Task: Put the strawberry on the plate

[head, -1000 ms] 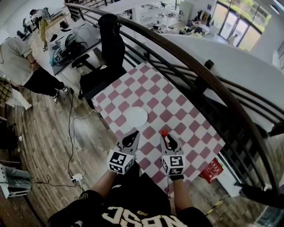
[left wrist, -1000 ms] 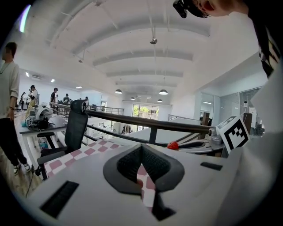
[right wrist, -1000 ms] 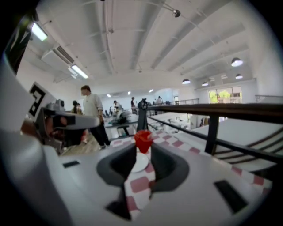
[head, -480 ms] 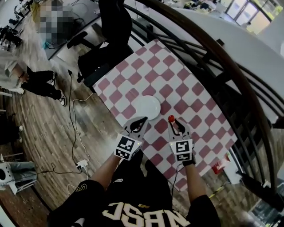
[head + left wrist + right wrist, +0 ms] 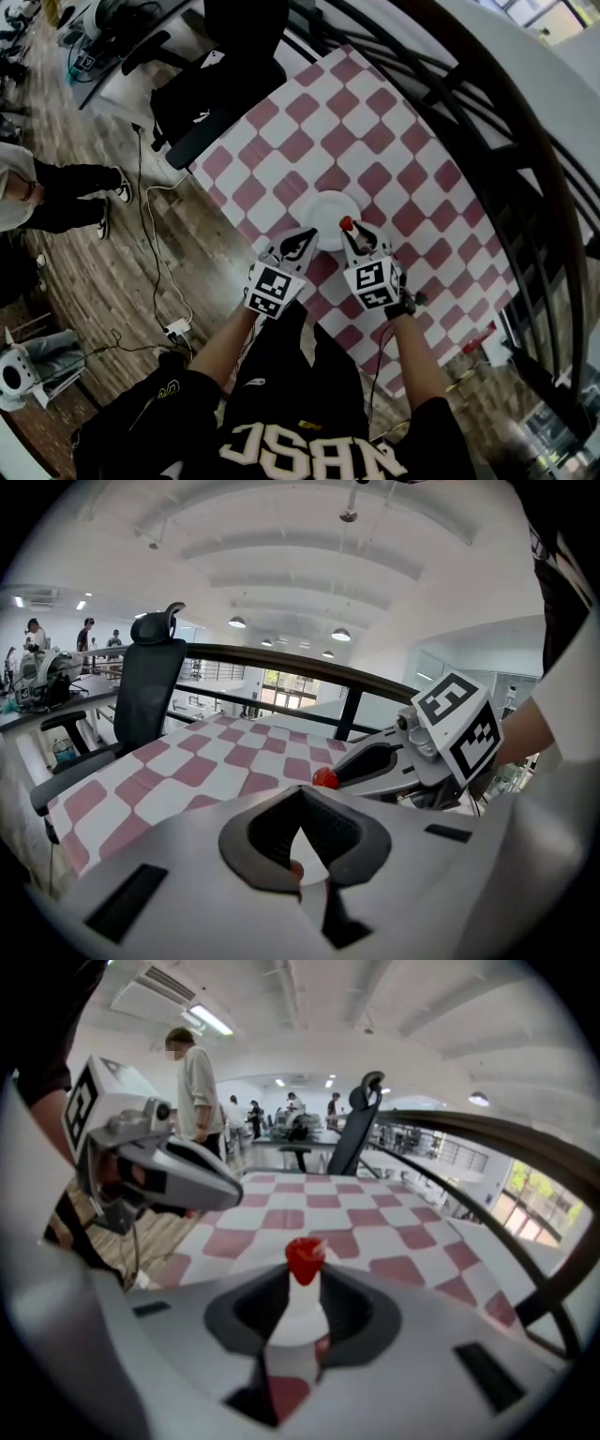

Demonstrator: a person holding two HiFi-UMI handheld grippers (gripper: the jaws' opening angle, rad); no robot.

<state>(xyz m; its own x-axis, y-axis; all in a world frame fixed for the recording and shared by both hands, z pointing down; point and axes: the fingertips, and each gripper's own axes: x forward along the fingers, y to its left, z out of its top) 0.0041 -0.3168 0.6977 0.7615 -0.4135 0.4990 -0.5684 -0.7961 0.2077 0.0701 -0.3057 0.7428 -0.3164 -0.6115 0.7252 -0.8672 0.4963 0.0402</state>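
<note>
A small red strawberry (image 5: 346,223) is pinched at the tips of my right gripper (image 5: 349,229), which is shut on it. It hangs over the near right part of the round white plate (image 5: 328,208) on the red-and-white checked table (image 5: 375,131). In the right gripper view the strawberry (image 5: 305,1258) stands up between the jaw tips, with the white plate (image 5: 296,1321) showing below it. My left gripper (image 5: 311,234) is shut and empty at the plate's near left edge. From the left gripper view, the strawberry (image 5: 324,777) shows at the tip of the right gripper (image 5: 349,772).
A black office chair (image 5: 225,66) stands at the table's far left corner. A dark curved railing (image 5: 487,141) runs along the table's right side. A person's legs (image 5: 56,183) and cables (image 5: 155,253) are on the wooden floor to the left.
Both grippers have moved forward to the plate. The strawberry, earlier over bare table right of the plate, now hangs over the plate. The left gripper stays shut and empty.
</note>
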